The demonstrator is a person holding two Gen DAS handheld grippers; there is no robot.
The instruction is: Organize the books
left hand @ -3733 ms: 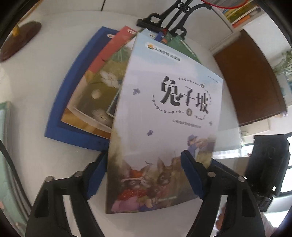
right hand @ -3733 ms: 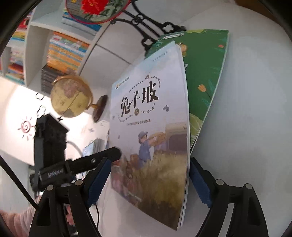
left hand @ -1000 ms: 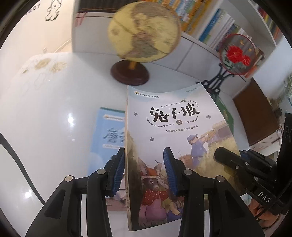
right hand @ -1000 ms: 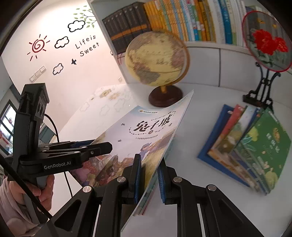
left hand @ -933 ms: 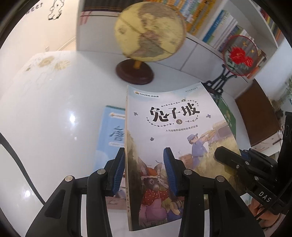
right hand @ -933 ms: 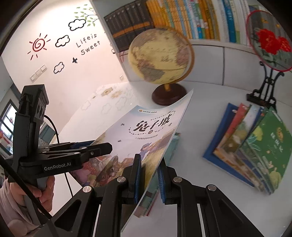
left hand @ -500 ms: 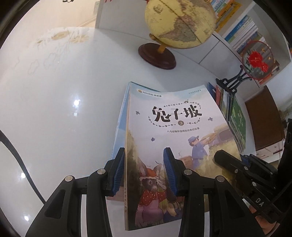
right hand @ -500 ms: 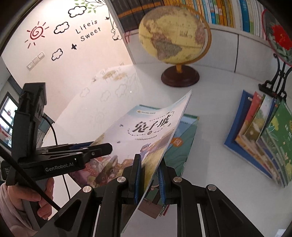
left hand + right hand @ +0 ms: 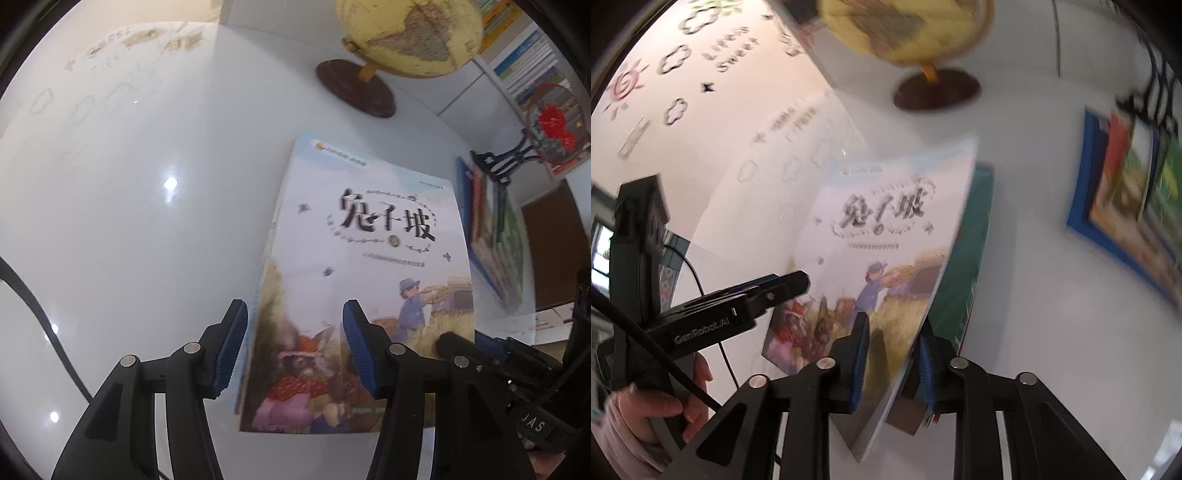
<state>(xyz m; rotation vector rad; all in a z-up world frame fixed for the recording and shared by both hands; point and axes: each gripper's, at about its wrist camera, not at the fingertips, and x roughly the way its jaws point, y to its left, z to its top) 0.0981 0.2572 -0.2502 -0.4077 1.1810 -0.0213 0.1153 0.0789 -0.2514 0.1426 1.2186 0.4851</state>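
Two grippers flank the rabbit storybook (image 9: 369, 280) lying on a teal book (image 9: 971, 258) on the white table (image 9: 147, 221). The left gripper (image 9: 291, 347) and right gripper (image 9: 890, 363) have just been opening, pads apart from its near edge. Beyond stand a globe (image 9: 406, 33), a fanned book pile (image 9: 491, 236) and a red-flower fan stand (image 9: 554, 122).

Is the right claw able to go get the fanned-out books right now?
Probably not yet. The right claw has just been opening, but the rabbit book sits between its jaws. Bare table lies open toward the fanned-out books.
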